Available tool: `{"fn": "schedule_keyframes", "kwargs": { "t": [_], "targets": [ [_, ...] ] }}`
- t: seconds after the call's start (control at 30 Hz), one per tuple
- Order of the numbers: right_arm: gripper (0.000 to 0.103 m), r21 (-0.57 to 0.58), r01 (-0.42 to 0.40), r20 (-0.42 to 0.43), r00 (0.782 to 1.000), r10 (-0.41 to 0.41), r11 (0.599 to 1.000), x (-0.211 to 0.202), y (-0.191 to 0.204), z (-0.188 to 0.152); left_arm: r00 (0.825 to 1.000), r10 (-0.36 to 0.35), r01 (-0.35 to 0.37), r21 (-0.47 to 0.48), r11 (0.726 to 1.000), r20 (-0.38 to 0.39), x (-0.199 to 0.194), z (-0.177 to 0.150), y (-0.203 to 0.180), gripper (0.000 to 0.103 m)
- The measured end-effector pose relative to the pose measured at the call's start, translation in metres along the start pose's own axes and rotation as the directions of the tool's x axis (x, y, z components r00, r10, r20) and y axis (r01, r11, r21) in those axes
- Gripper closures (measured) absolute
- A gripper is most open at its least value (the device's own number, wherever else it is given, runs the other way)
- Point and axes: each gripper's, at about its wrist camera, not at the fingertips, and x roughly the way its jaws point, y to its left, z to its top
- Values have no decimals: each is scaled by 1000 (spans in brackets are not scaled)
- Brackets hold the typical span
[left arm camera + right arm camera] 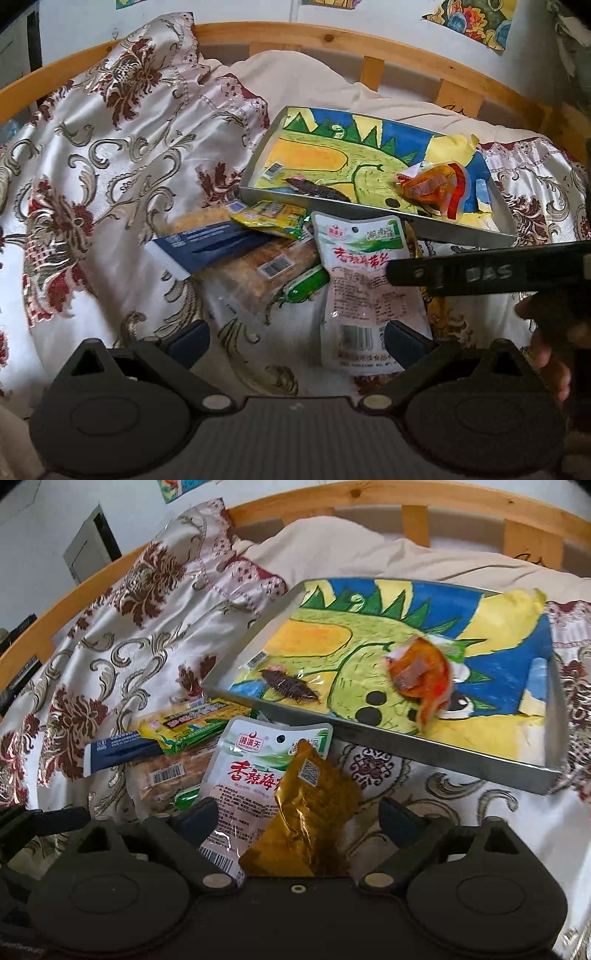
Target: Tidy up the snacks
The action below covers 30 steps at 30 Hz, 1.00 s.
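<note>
A metal tray (369,210) (424,751) lined with a dinosaur drawing lies on the bed. In it are an orange-red snack packet (432,186) (421,681) and a clear packet with a dark snack (317,188) (290,686). In front of it lies a pile: a white-green seaweed pouch (364,280) (247,775), a gold foil packet (314,812), a yellow-green packet (269,218) (192,725), a blue box (207,247) (118,751) and a biscuit pack (266,269) (166,775). My left gripper (295,343) is open over the pile. My right gripper (295,819) is open around the gold packet.
The floral satin bedspread (110,184) covers the bed, with a beige quilt (314,74) behind the tray and a wooden bed rail (332,35) at the back. The right gripper's black body (480,273) crosses the left wrist view at right.
</note>
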Motion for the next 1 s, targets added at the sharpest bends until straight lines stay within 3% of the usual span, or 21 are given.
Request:
{"fn": "schedule_keyframes", "kwargs": {
  "t": [0.17, 0.23, 0.4, 0.57, 0.7, 1.0],
  "targets": [
    [33, 6, 68, -31, 997, -68, 998, 9, -6, -1, 1000, -13, 13, -25, 1000, -8, 11, 5, -2, 1],
    [36, 47, 69, -30, 997, -67, 997, 6, -13, -1, 999, -27, 27, -42, 999, -17, 14, 5, -1, 1],
    [60, 125, 70, -35, 997, -66, 990, -2, -24, 1, 999, -50, 50, -82, 995, -1, 21, 9, 0, 1],
    [83, 157, 111, -62, 993, -103, 981, -16, -30, -1, 990, -124, 112, -159, 981, -66, 39, 14, 5, 1],
    [86, 195, 121, -76, 991, -108, 973, -21, -38, -5, 988, -129, 111, -190, 975, -84, 47, 15, 5, 1],
    [87, 228, 121, -86, 991, -104, 966, -19, -40, -5, 985, -154, 148, -88, 985, -75, 46, 12, -15, 1]
  ]
}}
